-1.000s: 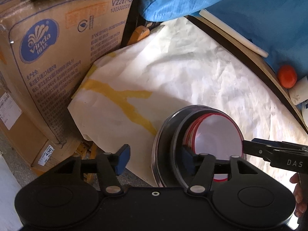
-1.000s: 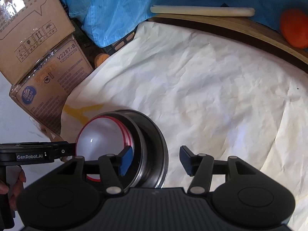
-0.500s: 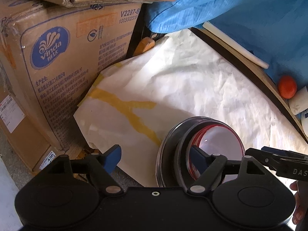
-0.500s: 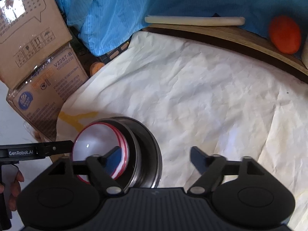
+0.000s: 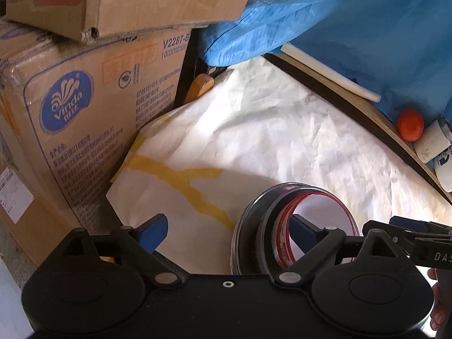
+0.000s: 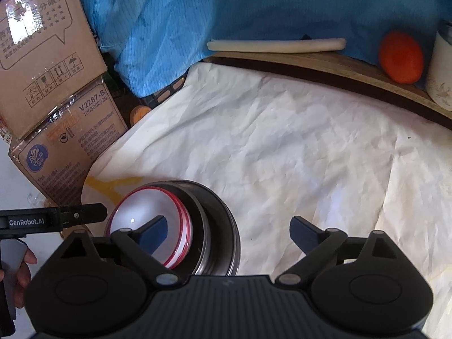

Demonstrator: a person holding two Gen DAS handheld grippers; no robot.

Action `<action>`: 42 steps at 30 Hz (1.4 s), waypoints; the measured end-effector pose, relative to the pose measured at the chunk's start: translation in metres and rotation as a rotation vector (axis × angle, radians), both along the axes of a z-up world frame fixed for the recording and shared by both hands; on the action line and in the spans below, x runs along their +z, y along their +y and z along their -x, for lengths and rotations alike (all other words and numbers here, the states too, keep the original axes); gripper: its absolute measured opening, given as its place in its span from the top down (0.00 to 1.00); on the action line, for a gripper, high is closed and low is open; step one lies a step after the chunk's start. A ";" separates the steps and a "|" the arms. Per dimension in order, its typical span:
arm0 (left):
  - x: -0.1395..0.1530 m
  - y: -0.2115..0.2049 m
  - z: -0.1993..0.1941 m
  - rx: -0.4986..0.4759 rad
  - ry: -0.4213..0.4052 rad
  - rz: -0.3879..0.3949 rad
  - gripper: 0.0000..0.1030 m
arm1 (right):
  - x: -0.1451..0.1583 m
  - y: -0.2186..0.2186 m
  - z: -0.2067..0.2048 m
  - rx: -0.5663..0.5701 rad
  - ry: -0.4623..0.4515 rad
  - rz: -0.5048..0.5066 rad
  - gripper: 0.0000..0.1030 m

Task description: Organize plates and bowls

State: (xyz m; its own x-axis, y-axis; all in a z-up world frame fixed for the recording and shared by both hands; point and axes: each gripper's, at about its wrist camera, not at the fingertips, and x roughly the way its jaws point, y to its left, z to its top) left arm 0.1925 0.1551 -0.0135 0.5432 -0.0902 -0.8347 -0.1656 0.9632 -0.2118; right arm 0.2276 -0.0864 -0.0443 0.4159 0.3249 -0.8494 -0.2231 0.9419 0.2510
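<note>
A stack of nested bowls stands on the white paper: steel bowls (image 5: 245,226) (image 6: 223,214) outside, white red-rimmed bowls (image 5: 322,214) (image 6: 147,209) inside. My left gripper (image 5: 228,231) straddles the stack's left wall. One fingertip (image 5: 303,230) is inside the white bowl and the other hangs over the paper. Its jaws are opening and no pad presses on the wall. My right gripper (image 6: 228,233) straddles the right wall the same way, jaws opening, with its left fingertip (image 6: 154,230) inside the bowl. Each view shows the other gripper at its edge.
Stacked cardboard boxes (image 5: 84,127) stand close on the left. Blue cloth (image 6: 254,5) hangs behind the table. On the wooden rim (image 6: 310,62) lie a white stick (image 6: 276,45), an orange (image 6: 401,56) and a white cup (image 6: 440,73). Creased paper (image 6: 310,147) stretches right of the stack.
Both grippers' jaws have spread much wider around the stack's walls. The bowls stay in place on the paper, and both views have tipped up slightly.
</note>
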 end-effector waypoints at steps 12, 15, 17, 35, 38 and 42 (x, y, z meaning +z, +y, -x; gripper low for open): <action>0.017 -0.019 0.028 0.053 -0.122 -0.040 0.03 | 0.020 -0.012 0.011 0.079 -0.117 -0.031 0.00; 0.020 -0.028 0.040 0.077 -0.150 -0.039 0.03 | 0.026 -0.018 0.016 0.100 -0.138 -0.036 0.00; 0.021 -0.033 0.048 0.092 -0.164 -0.041 0.02 | 0.029 -0.022 0.019 0.112 -0.151 -0.037 0.00; 0.030 -0.079 0.120 0.152 -0.285 -0.113 0.01 | 0.047 -0.071 0.074 0.165 -0.282 -0.068 0.00; 0.030 -0.090 0.134 0.153 -0.294 -0.123 0.01 | 0.051 -0.082 0.087 0.162 -0.315 -0.061 0.00; 0.032 -0.105 0.150 0.163 -0.310 -0.127 0.01 | 0.055 -0.095 0.102 0.174 -0.359 -0.048 0.00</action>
